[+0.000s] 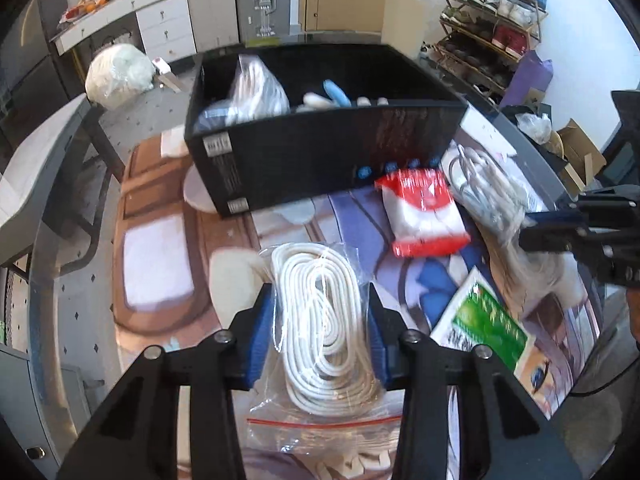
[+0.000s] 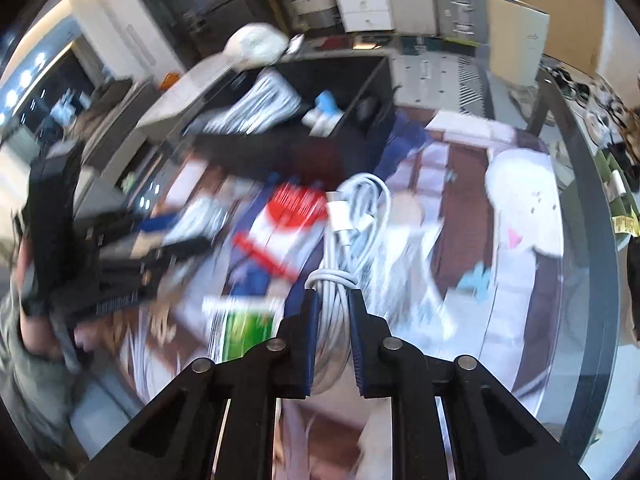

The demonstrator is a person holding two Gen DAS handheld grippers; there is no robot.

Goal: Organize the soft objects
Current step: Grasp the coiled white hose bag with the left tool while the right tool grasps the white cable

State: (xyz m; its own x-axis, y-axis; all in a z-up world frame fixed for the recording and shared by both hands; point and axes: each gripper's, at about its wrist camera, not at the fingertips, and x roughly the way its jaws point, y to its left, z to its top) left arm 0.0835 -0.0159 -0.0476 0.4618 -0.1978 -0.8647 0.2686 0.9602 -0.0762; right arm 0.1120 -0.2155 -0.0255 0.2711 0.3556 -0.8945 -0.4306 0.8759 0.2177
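My left gripper (image 1: 320, 300) is closed on a clear zip bag of coiled white cord (image 1: 324, 320), its blue pads pressing both sides of the bag. My right gripper (image 2: 334, 300) is shut on a bundle of grey-white cable in a clear bag (image 2: 352, 224); it also shows in the left wrist view (image 1: 486, 188), with the right gripper (image 1: 532, 236) at the right edge. A black storage box (image 1: 320, 160) stands ahead on the table and holds a bagged white cable (image 1: 256, 88) and blue and white items (image 1: 336, 94).
A red and white packet (image 1: 420, 212) lies in front of the box. A green and white packet (image 1: 484, 324) lies to the right. A picture mat (image 1: 160, 264) covers the round glass table. A shoe rack (image 1: 492, 28) and drawers (image 1: 164, 28) stand behind.
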